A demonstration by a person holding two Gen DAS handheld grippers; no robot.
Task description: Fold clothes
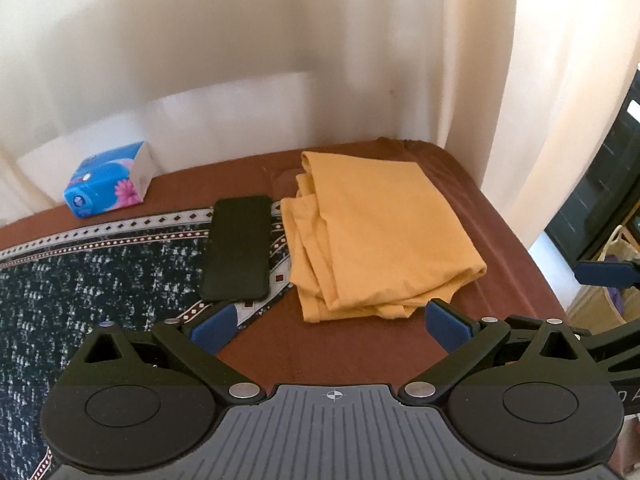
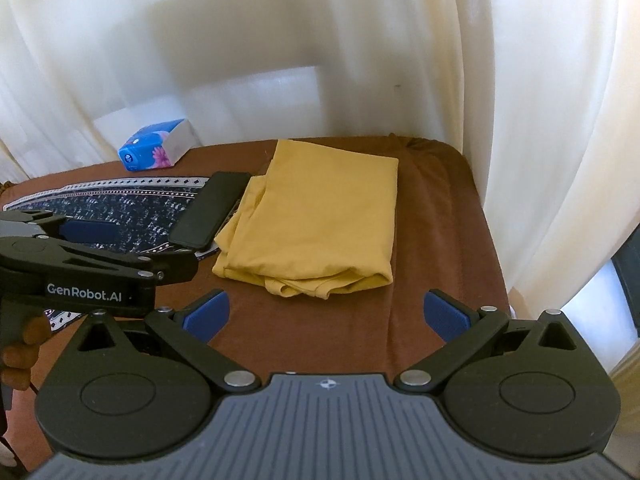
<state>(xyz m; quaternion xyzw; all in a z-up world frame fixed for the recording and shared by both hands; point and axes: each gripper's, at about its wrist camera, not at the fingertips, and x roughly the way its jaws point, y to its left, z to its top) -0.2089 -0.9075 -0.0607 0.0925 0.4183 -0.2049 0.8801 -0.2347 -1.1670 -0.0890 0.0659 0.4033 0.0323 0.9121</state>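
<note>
the left gripper (image 1: 336, 326) and right gripper (image 2: 326, 314) both gape wide, holding nothing, short of the folded yellow shirt (image 1: 376, 236). a black phone (image 1: 238, 248) covers part of the patterned cloth (image 1: 100, 272).

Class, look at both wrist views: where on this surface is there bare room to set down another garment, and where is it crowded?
Free: the brown cover right of the folded yellow garment up to the curtain-side edge, and the strip between the garment and the open right gripper. Crowded: the left, where the black phone abuts the garment, with the tissue pack behind.
</note>
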